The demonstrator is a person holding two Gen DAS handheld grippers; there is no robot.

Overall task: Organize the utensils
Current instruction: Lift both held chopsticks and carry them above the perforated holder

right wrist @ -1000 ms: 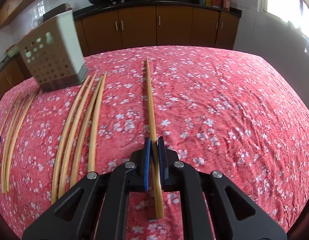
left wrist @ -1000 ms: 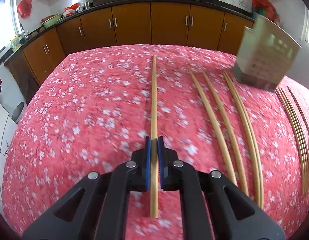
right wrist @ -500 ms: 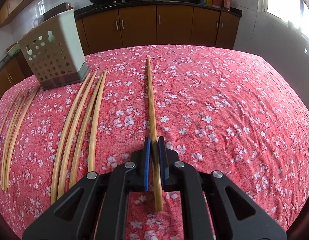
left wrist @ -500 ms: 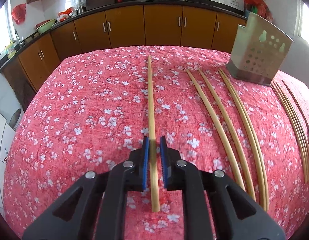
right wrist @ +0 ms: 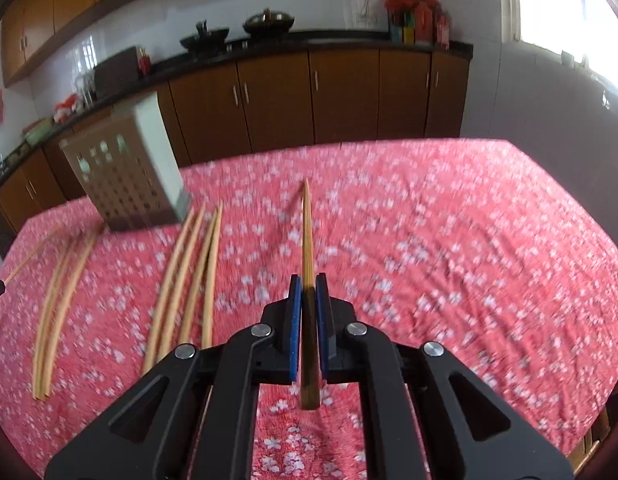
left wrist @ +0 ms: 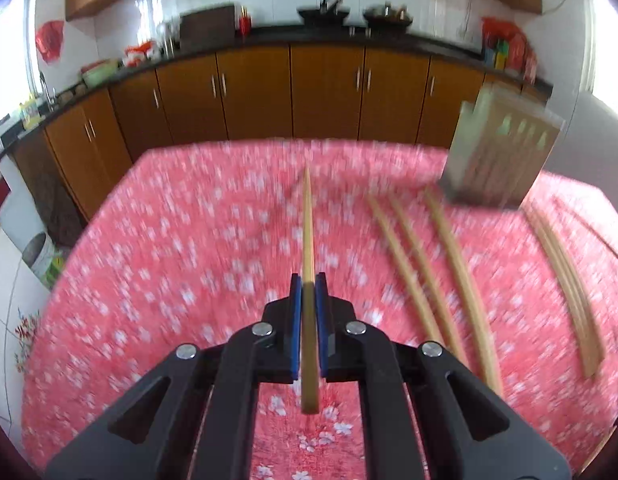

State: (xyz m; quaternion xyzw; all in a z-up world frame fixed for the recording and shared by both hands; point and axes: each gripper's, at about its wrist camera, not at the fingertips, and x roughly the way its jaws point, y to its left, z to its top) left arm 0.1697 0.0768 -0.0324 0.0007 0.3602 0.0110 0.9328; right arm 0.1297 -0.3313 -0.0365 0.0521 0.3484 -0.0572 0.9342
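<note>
Two claws, each pinching one wooden chopstick, are pictured from cameras mounted just behind them. The left gripper (left wrist: 307,284) has its blue pads pressed together on a chopstick (left wrist: 307,232) that runs forward out of the jaws, its tip lifted clear of the pink flowered tablecloth (left wrist: 169,264). The right gripper (right wrist: 307,285) is clamped the same way on a second chopstick (right wrist: 307,236), also raised off the cloth, with its shadow falling to the left of it.

The landmark is a perforated metal utensil holder (right wrist: 129,176) standing upright near the far edge of the table. In the right view, four loose chopsticks (right wrist: 189,276) lie side by side just in front of the holder, and another bundle (right wrist: 61,292) lies further to its left. In the left view the holder (left wrist: 501,160) appears at far right, blurred, with the same loose sticks in front of it.

Nothing can be seen inside the holder; its contents are hidden. Judging by this, the sorting looks to be at an early stage: two sticks are picked up and still well apart from the holder, and at least seven more wait on the cloth. Wooden kitchen cabinets (right wrist: 277,100) line the wall behind.
</note>
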